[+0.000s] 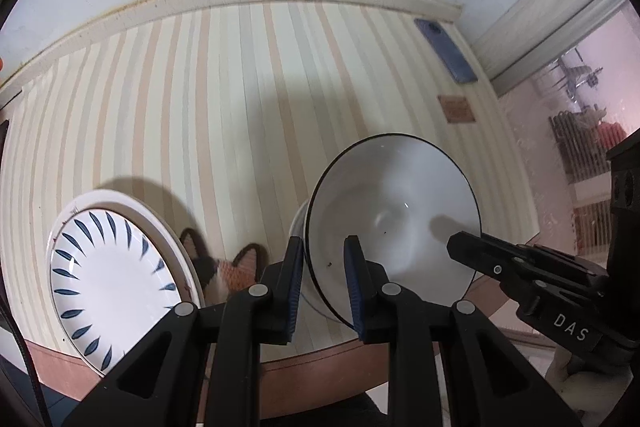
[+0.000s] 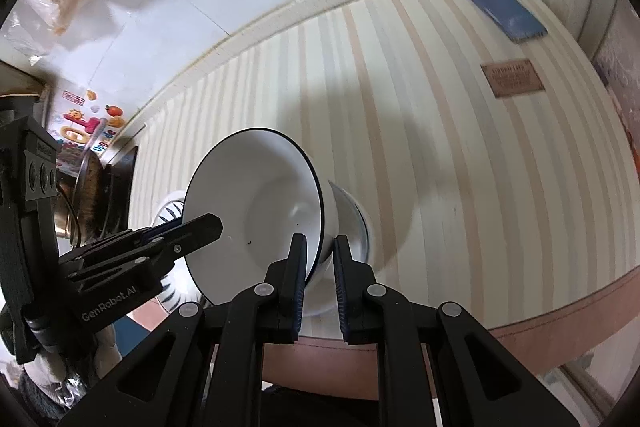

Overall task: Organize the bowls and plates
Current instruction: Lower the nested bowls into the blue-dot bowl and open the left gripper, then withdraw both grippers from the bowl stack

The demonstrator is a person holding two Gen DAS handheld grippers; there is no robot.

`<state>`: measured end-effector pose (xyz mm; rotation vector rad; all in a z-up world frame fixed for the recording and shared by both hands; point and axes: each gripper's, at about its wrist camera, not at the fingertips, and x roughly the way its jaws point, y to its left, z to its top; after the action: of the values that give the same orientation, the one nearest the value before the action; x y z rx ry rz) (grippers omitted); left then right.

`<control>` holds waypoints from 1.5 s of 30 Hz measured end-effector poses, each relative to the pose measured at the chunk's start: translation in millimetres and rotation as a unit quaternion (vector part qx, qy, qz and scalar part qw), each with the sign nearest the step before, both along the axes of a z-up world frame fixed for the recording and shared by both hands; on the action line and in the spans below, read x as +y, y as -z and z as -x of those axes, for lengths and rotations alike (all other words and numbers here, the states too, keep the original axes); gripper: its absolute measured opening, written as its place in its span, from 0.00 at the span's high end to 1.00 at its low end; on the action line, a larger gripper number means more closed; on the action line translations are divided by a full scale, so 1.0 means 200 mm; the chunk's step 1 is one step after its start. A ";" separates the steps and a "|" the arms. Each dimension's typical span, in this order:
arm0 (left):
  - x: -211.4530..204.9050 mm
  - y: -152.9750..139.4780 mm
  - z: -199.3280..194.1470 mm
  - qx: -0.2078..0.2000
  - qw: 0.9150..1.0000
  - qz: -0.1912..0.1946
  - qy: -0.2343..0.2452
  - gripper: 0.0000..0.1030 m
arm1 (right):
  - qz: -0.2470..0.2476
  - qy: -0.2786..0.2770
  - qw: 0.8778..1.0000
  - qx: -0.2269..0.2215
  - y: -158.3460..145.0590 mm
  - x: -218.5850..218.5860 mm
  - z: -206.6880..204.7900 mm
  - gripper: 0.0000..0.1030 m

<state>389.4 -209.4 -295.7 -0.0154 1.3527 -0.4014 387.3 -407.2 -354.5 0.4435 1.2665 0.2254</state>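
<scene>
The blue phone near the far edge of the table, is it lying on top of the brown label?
No, the blue phone lies apart from the brown label, with striped tablecloth showing between them.

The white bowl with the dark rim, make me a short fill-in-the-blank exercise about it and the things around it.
1. Both hand-held grippers, left and right, pinch the rim of the white bowl, whose rim line is ____.
2. The plate left of the bowl has ____ leaf marks.
3. The tablecloth has a ____ pattern.
4. The blue ____ lies near the table's far edge.

Missing words: black; blue; striped; phone
</scene>
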 end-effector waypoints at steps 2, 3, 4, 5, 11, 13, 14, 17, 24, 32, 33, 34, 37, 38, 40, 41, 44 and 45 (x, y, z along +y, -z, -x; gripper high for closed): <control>-0.01 0.03 0.01 0.004 1.000 -0.008 0.003 0.82 | 0.000 -0.001 1.000 0.004 0.03 0.00 0.01 0.85; -0.01 0.04 0.02 0.004 1.000 -0.011 0.003 0.82 | 0.000 -0.001 1.000 0.007 0.05 0.00 0.01 0.85; -0.01 0.06 0.02 0.005 1.000 -0.016 0.003 0.82 | 0.000 -0.001 1.000 0.008 0.06 0.00 0.01 0.85; -0.01 0.07 0.02 0.005 1.000 -0.018 0.004 0.82 | 0.000 -0.001 1.000 0.009 0.07 0.00 0.02 0.85; -0.02 0.11 0.01 0.010 0.999 -0.032 0.003 0.82 | 0.003 -0.007 1.000 0.014 0.11 0.01 0.01 0.85; -0.03 0.12 0.01 0.008 0.999 -0.038 0.005 0.82 | 0.005 -0.008 1.000 0.015 0.12 0.02 0.01 0.85; -0.03 0.13 0.01 0.009 0.999 -0.042 0.005 0.82 | 0.006 -0.010 1.000 0.016 0.13 0.02 0.01 0.85; -0.03 0.15 0.01 0.010 0.999 -0.045 0.006 0.82 | 0.011 -0.012 1.000 0.017 0.13 0.02 -0.01 0.85; -0.05 0.15 0.00 0.007 0.999 -0.049 0.006 0.82 | 0.018 -0.013 1.000 0.022 0.15 0.03 -0.02 0.84; -0.01 0.05 0.04 0.003 0.999 -0.046 0.013 0.81 | 0.020 0.002 0.999 0.025 0.10 0.02 -0.01 0.76; 0.00 0.02 0.05 -0.002 0.999 -0.043 0.014 0.81 | 0.025 0.004 0.999 0.022 0.07 0.02 0.00 0.67; 0.02 -0.02 0.07 -0.011 0.999 -0.040 0.016 0.80 | 0.025 0.005 0.999 0.019 0.04 0.02 0.01 0.62; 0.04 -0.12 0.11 -0.030 0.999 -0.032 0.021 0.73 | 0.036 0.007 0.999 0.004 -0.06 0.02 0.08 0.39; 0.06 -0.17 0.14 -0.039 0.999 -0.028 0.024 0.72 | 0.039 0.009 0.999 0.000 -0.09 0.01 0.10 0.33; 0.08 -0.23 0.17 -0.048 0.998 -0.023 0.026 0.65 | 0.043 0.011 0.999 -0.008 -0.16 0.01 0.15 0.23; 0.09 -0.27 0.19 -0.053 0.998 -0.017 0.027 0.52 | 0.045 0.012 0.999 -0.012 -0.19 0.02 0.17 0.20; 0.12 -0.36 0.23 -0.075 0.997 -0.009 0.025 0.28 | 0.057 0.015 0.998 -0.021 -0.28 0.02 0.25 0.14; 0.13 -0.39 0.24 -0.083 0.996 -0.010 0.023 0.28 | 0.060 0.016 0.998 -0.022 -0.30 0.01 0.27 0.12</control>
<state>342.0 -183.7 -217.0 0.0636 1.1937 -0.4186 333.7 -404.9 -295.3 0.3530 1.2218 0.1306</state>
